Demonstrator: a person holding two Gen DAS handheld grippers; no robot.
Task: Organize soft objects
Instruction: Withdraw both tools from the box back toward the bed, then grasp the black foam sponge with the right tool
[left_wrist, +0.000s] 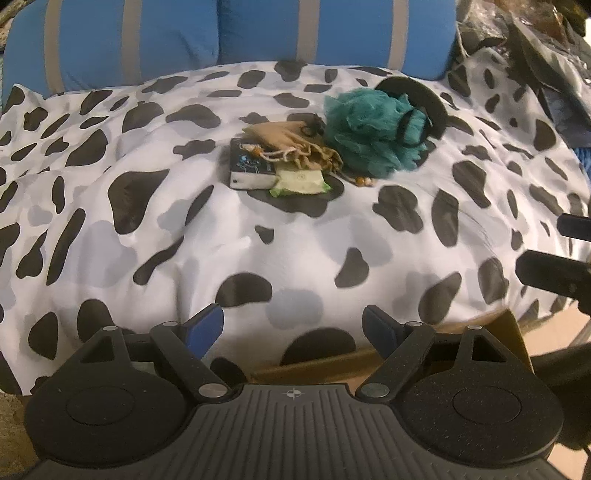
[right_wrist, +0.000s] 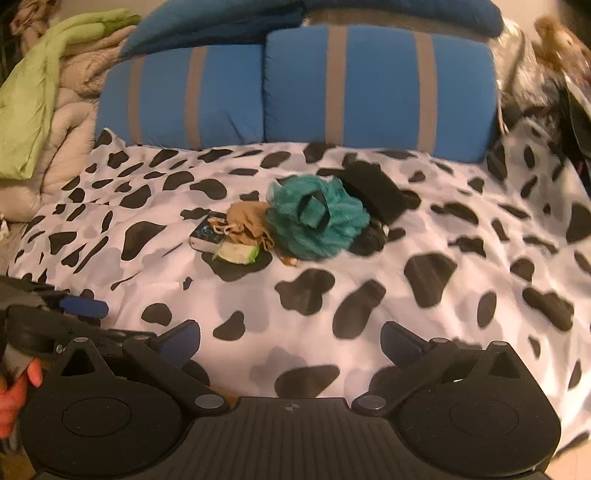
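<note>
Centrally on the cow-print bed cover sits a frilly teal mesh loofah beside a crumpled tan drawstring pouch, a boxy book and a green packet. Both the left gripper and right gripper hover wide and empty, blue pads apart.

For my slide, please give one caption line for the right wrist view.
Open right tool facing teal mesh bath sponge on cow-patterned bed cover.

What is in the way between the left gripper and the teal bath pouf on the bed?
Nothing visible: only bare cow-print cover lies between the open left gripper and the teal pouf. The tan pouch sits beside it.
</note>
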